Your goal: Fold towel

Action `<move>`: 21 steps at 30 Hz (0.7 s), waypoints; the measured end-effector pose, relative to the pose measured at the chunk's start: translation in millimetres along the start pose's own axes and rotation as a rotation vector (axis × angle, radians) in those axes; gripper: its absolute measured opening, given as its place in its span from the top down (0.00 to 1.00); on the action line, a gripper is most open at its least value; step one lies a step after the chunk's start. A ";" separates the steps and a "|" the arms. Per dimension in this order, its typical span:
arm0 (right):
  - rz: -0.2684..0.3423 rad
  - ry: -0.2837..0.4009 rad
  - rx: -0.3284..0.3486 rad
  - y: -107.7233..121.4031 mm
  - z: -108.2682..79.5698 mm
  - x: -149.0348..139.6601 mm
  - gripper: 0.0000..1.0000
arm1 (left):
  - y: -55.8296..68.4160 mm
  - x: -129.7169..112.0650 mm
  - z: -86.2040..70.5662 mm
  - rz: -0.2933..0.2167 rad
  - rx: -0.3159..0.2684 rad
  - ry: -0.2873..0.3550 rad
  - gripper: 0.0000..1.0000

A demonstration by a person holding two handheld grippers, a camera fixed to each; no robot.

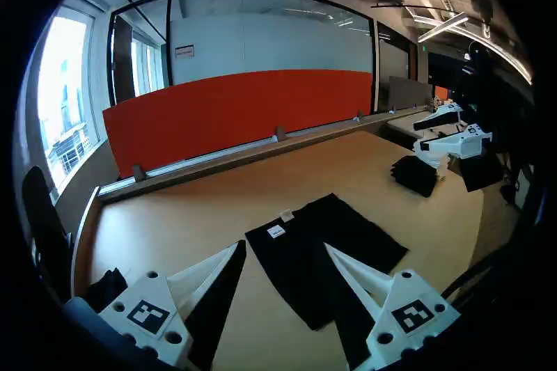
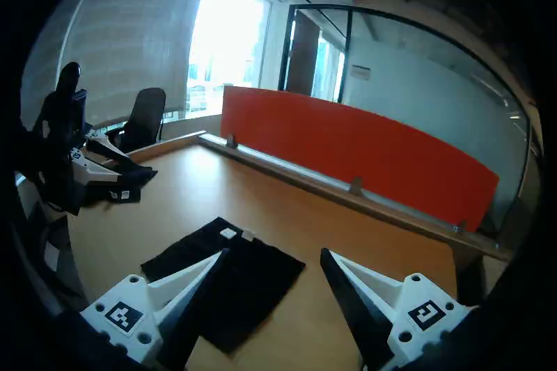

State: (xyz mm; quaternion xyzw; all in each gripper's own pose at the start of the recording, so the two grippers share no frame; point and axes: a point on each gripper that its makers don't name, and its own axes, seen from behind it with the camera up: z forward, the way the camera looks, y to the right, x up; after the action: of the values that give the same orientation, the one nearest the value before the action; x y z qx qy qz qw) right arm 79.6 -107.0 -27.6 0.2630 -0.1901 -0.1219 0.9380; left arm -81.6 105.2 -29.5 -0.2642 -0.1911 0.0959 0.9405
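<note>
One black towel (image 1: 313, 225) lies flat in the middle of the wooden worktop (image 1: 209, 211). It has two small white tags (image 1: 276, 232) near one edge. There are two tools. The left tool (image 1: 284, 249) has its two fingers spread apart, pointing at the towel. The right tool (image 2: 273, 254) is spread wide too, facing the same towel from the other side. One more dark cloth bundle (image 1: 416, 175) sits farther off. One long red panel (image 1: 237, 113) stands along the back of the worktop.
</note>
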 end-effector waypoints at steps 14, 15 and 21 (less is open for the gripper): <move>0.005 -0.076 0.025 -15.3 17.1 -57.0 0.00 | 13.6 -48.7 24.4 0.009 -0.015 -0.062 0.29; 0.005 -0.082 0.028 -16.8 18.4 -61.7 0.00 | 14.6 -52.8 26.1 0.009 -0.016 -0.068 0.29; 0.002 -0.125 0.048 -26.2 26.4 -92.0 0.00 | 22.9 -78.7 36.4 0.010 -0.035 -0.108 0.29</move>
State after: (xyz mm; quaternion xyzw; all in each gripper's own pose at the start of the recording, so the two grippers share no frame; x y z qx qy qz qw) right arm -17.6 -110.4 -47.8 0.2774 -0.2515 -0.1328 0.9177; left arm -169.8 119.0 -37.3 -0.2762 -0.2420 0.1114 0.9234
